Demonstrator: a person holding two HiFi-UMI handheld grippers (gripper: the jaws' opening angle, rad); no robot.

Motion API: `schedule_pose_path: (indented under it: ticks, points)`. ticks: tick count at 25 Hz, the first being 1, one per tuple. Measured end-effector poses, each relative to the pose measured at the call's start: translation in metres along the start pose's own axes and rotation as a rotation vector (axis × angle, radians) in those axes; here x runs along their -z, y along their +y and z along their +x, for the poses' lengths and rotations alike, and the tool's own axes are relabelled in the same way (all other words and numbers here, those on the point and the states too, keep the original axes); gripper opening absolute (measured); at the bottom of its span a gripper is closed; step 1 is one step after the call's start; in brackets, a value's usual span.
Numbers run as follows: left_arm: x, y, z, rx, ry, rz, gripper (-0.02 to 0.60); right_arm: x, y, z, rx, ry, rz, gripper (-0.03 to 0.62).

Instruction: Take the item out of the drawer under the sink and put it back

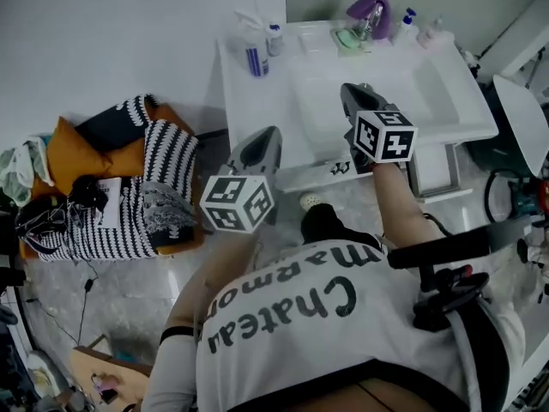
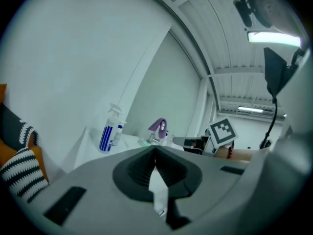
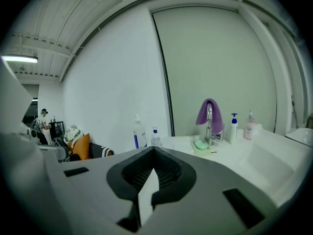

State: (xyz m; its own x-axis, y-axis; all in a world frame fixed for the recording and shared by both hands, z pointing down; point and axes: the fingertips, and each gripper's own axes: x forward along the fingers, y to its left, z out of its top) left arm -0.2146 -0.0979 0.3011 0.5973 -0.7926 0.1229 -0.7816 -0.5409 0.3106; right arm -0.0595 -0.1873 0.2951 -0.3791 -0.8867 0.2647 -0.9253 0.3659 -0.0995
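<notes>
The white sink (image 1: 377, 84) stands ahead, with a purple cloth over its faucet (image 1: 371, 11) (image 3: 209, 114). Below the counter edge shows a white drawer front (image 1: 330, 172); whether it stands open I cannot tell. My left gripper (image 1: 270, 134) (image 2: 155, 147) is held up short of the sink's left corner, its jaws closed tip to tip and empty. My right gripper (image 1: 353, 88) (image 3: 152, 149) hovers over the counter's front edge, also shut with nothing in it. Its marker cube (image 2: 222, 131) shows in the left gripper view. No drawer item is visible.
A spray bottle (image 1: 255, 54) (image 3: 139, 133), a green soap dish (image 1: 347, 39) (image 3: 201, 144) and pump bottles (image 1: 407, 22) stand on the counter. Striped and orange cushions (image 1: 129, 178) lie piled at the left. A black strap and clip (image 1: 446, 281) hang at my right side.
</notes>
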Motion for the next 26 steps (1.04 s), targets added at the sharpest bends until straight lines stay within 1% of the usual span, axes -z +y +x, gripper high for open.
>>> schedule_pose_path:
  ticks: [4, 9, 18, 26]
  points:
    - [-0.008, -0.01, 0.001, 0.022, -0.019, 0.002, 0.005, -0.004, -0.006, -0.018, 0.021, 0.003, -0.021, 0.009]
    - [-0.012, -0.016, -0.001, 0.027, -0.029, 0.009, 0.005, -0.008, -0.005, -0.026, 0.033, -0.001, -0.062, 0.009]
    - [-0.018, -0.008, -0.016, -0.01, -0.039, 0.03, 0.005, -0.011, 0.009, -0.022, 0.003, -0.016, -0.059, 0.009]
    - [-0.023, -0.009, -0.026, -0.022, -0.051, 0.046, 0.005, -0.013, 0.015, -0.026, -0.006, -0.026, -0.047, 0.009]
